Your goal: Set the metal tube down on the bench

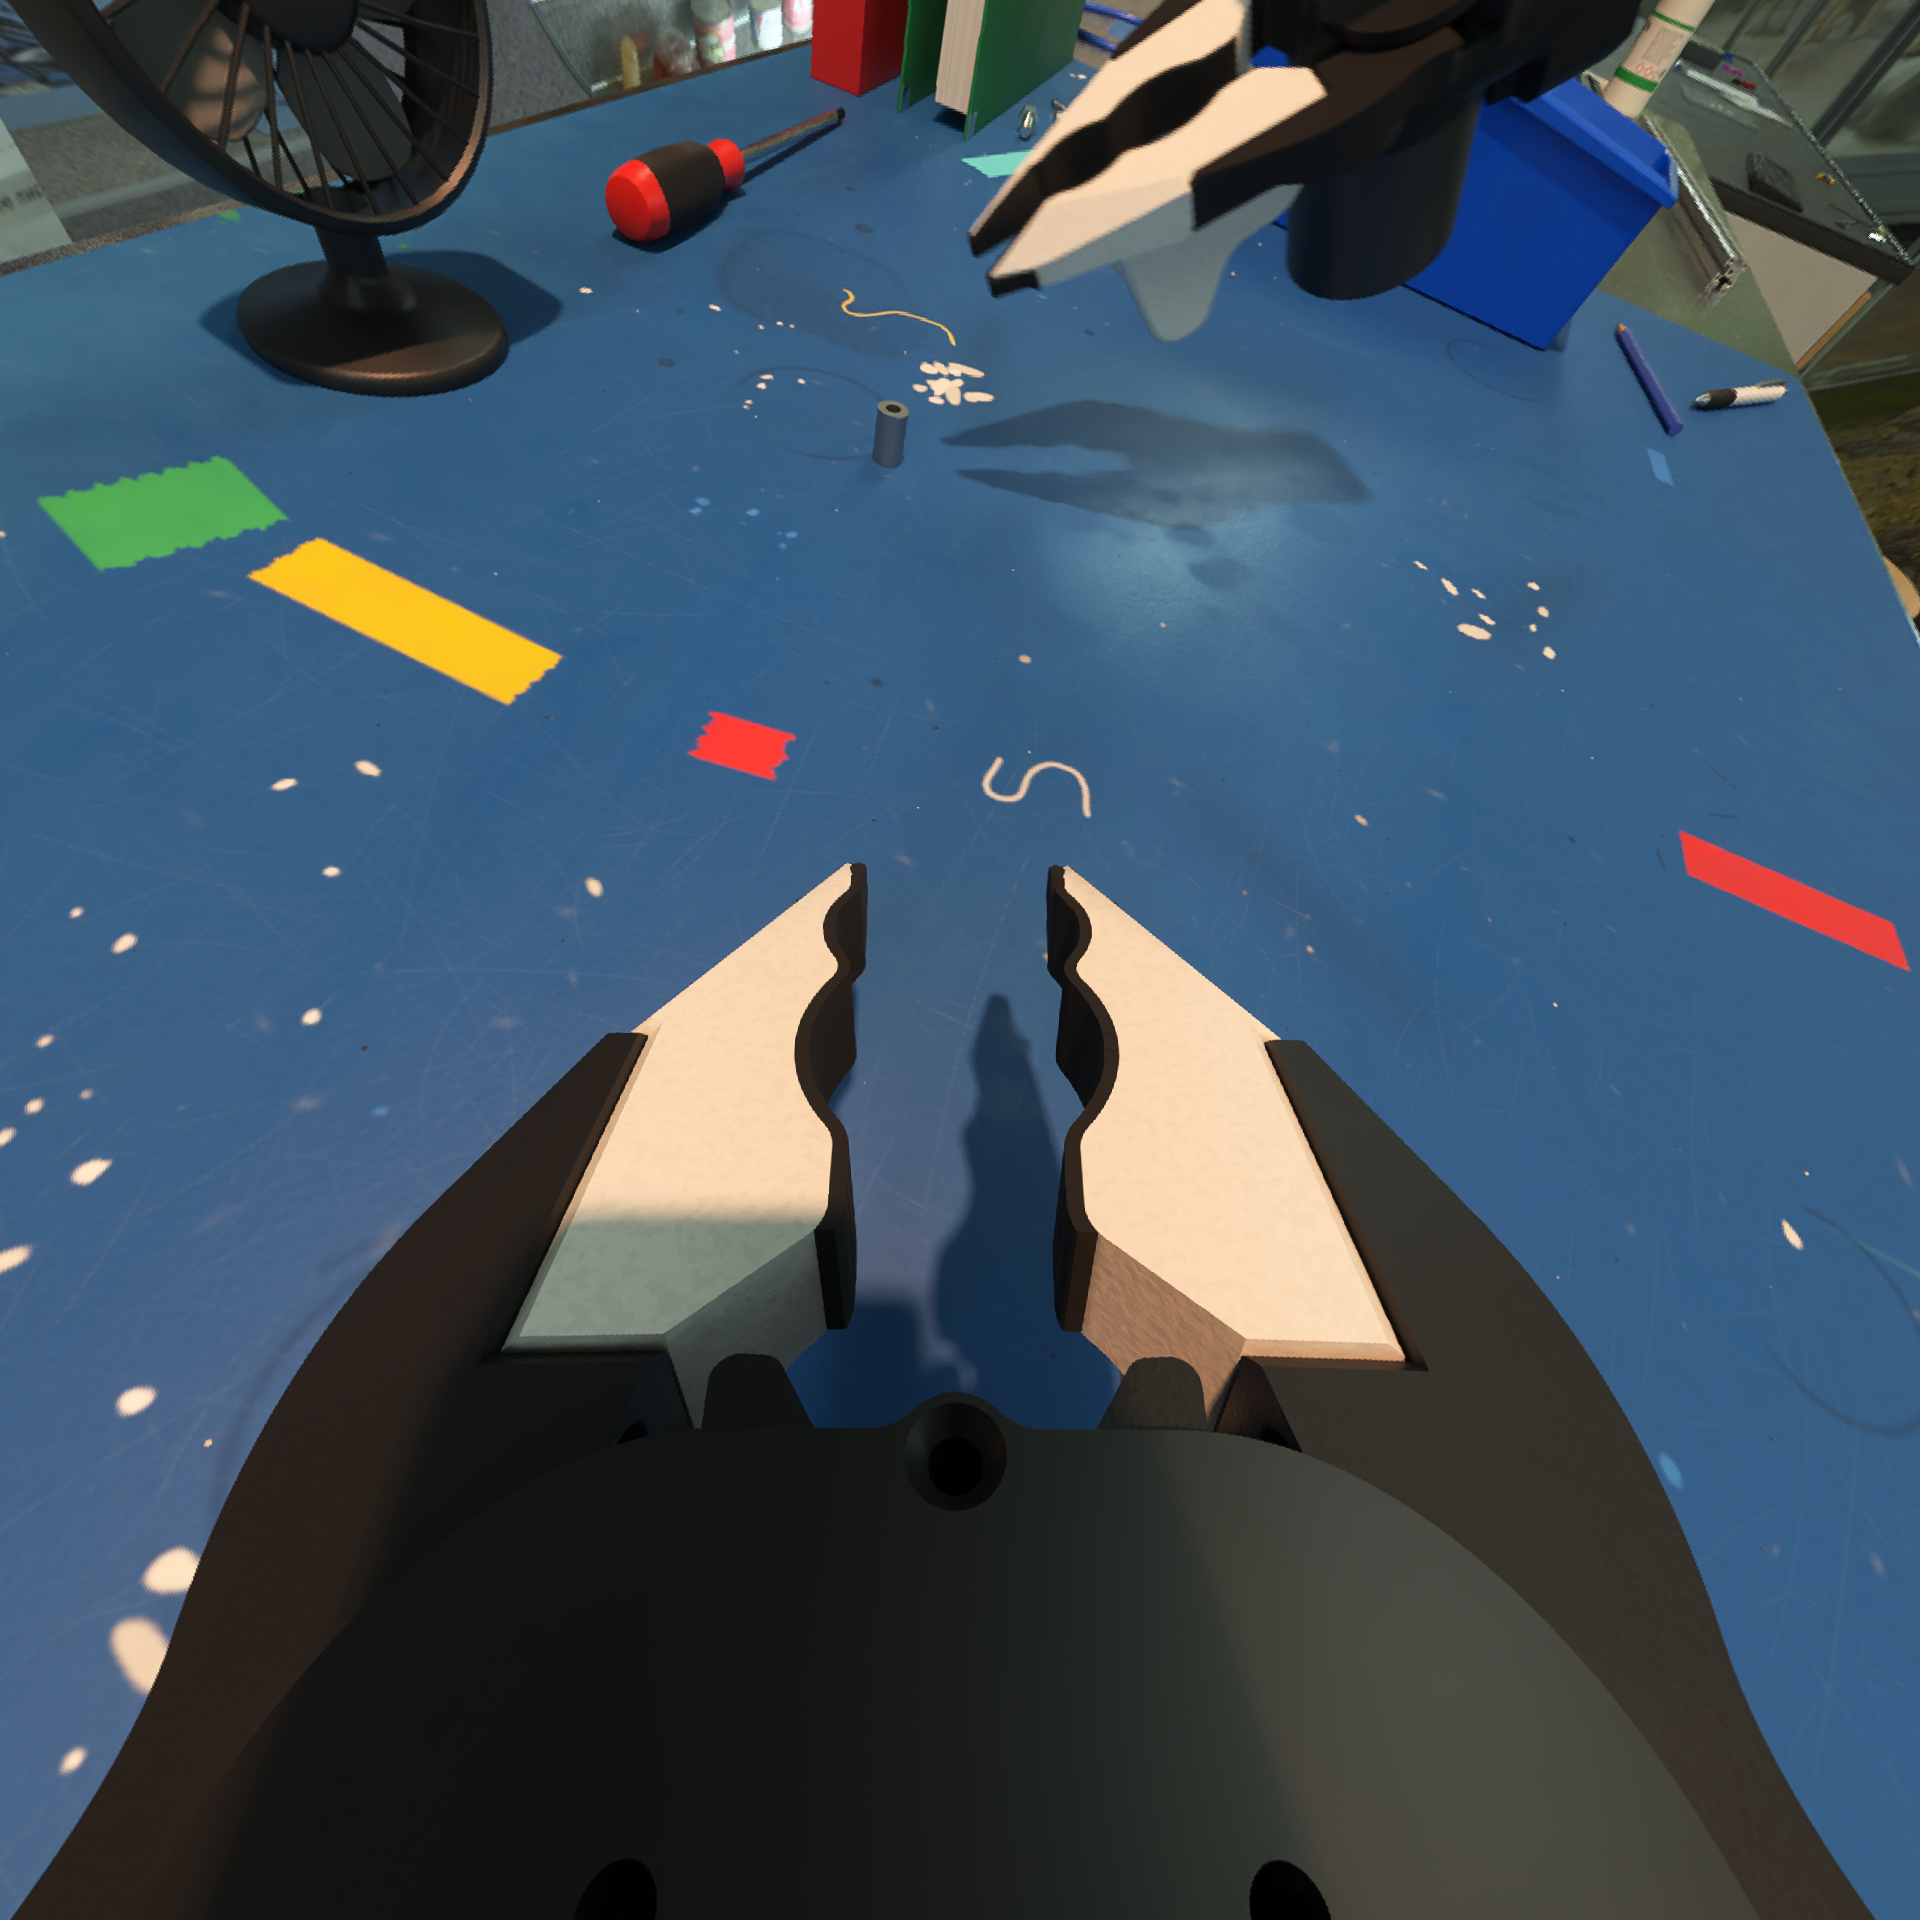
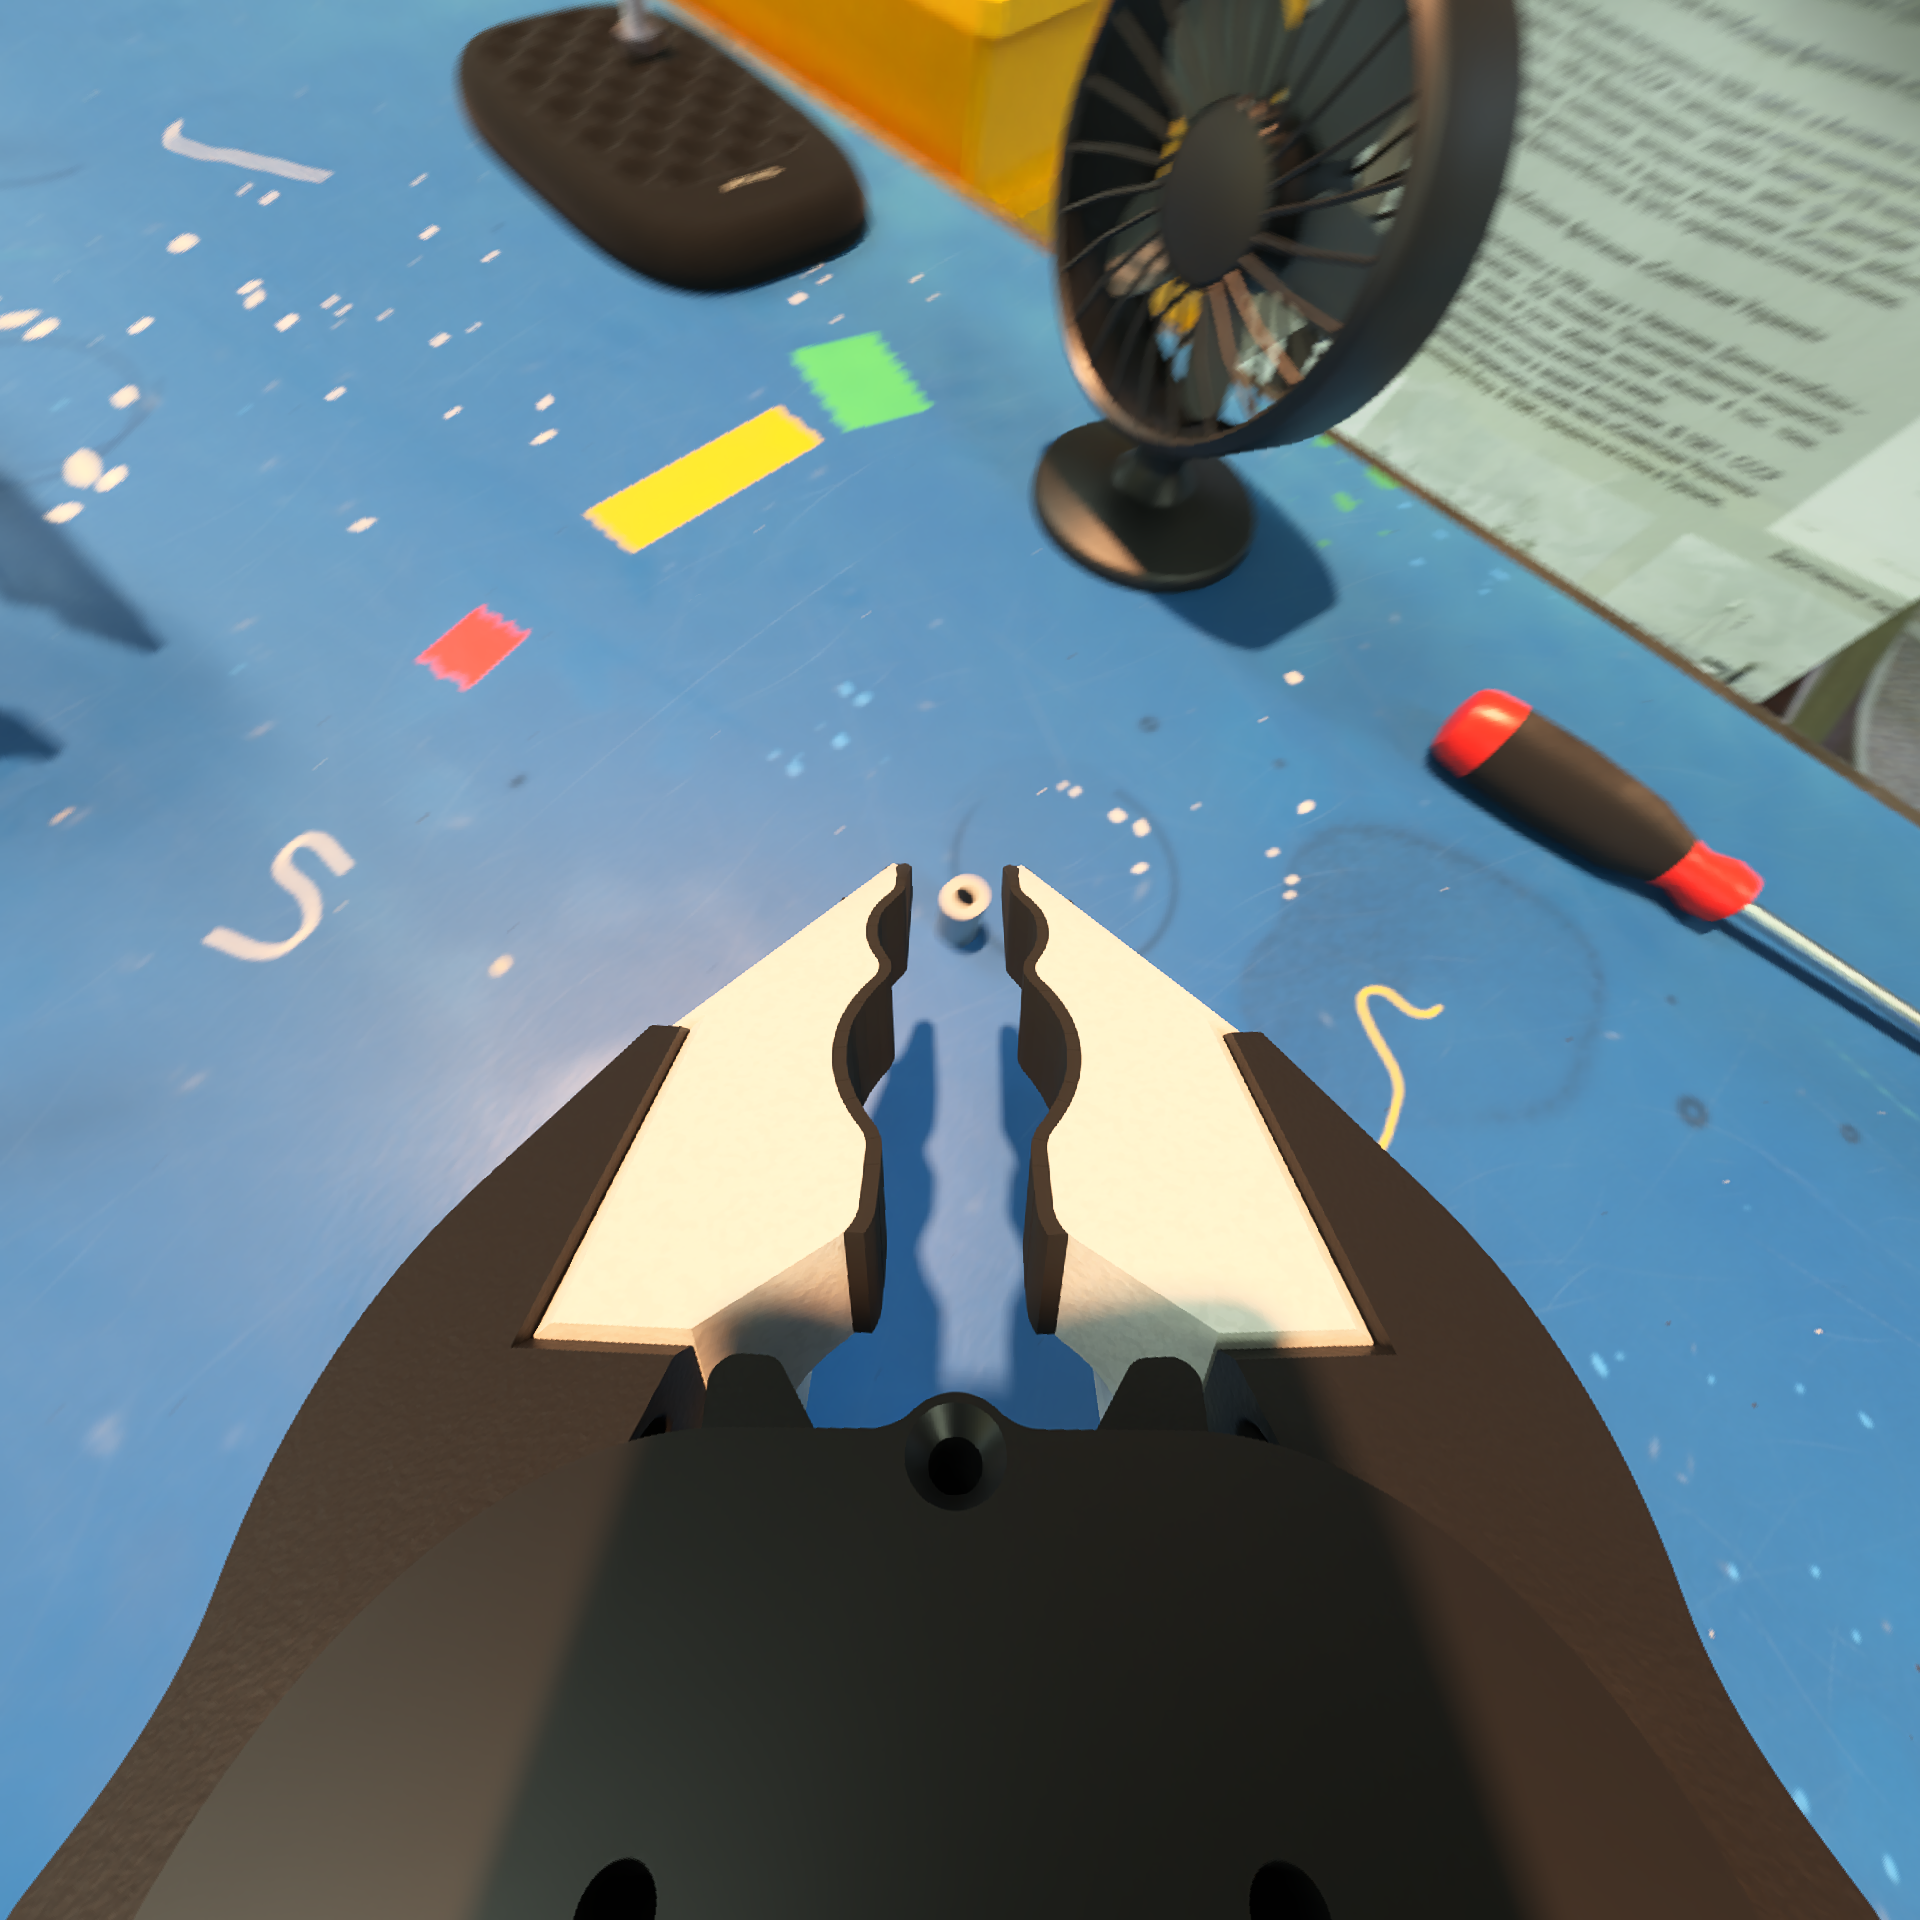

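Observation:
A short grey metal tube stands upright on the blue bench, apart from both grippers. In the right wrist view the metal tube shows just beyond the tips, on the bench below them. My right gripper is open and empty; it also shows in the left wrist view, hovering above and to the right of the tube. My left gripper is open and empty, well short of the tube.
A black desk fan stands at the far left. A red and black screwdriver, a blue bin, books, pens, a black pad, a yellow box and papers lie around. Tape patches mark the bench.

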`<state>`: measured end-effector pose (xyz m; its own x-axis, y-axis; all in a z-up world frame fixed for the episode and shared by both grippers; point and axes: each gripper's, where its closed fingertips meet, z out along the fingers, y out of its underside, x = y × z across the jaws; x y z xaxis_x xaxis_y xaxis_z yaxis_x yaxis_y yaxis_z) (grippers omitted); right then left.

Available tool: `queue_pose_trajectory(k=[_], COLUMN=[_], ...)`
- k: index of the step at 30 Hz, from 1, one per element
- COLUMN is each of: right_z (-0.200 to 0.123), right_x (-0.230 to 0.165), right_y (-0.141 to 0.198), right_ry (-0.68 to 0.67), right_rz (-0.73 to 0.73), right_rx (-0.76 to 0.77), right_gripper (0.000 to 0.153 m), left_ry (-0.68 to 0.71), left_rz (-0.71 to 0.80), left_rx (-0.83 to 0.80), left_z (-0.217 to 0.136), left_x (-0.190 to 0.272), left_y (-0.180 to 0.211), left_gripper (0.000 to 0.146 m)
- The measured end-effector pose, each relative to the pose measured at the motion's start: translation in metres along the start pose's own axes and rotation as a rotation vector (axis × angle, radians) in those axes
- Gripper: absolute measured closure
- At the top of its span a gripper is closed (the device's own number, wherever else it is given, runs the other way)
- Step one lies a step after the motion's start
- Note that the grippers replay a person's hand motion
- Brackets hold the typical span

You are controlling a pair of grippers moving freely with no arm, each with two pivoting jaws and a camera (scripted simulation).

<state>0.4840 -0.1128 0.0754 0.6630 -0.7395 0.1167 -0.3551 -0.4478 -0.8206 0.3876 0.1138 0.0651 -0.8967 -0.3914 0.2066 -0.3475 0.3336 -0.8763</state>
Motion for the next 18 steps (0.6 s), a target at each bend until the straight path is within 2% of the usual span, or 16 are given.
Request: queue_pose_trajectory(k=[7,11,18], right_z=[-0.024,-0.023,-0.017], right_x=[-0.064,-0.073,-0.073], right_y=[0.052,0.071,0.077], right_ry=[-0.179,-0.171,-0.156], right_rz=[-0.103,-0.107,-0.113], right_rx=[-0.194,-0.241,-0.276], right_gripper=[0.138,0.137,0.143], left_ry=[0.001,0.001,-0.009], left_rz=[0.021,0.035,0.055], left_rx=[-0.008,-0.017,-0.018], left_z=[0.002,0.004,0.004], left_x=[0.004,0.006,0.008], left_y=[0.002,0.004,0.003], left_gripper=[0.112,0.112,0.113])
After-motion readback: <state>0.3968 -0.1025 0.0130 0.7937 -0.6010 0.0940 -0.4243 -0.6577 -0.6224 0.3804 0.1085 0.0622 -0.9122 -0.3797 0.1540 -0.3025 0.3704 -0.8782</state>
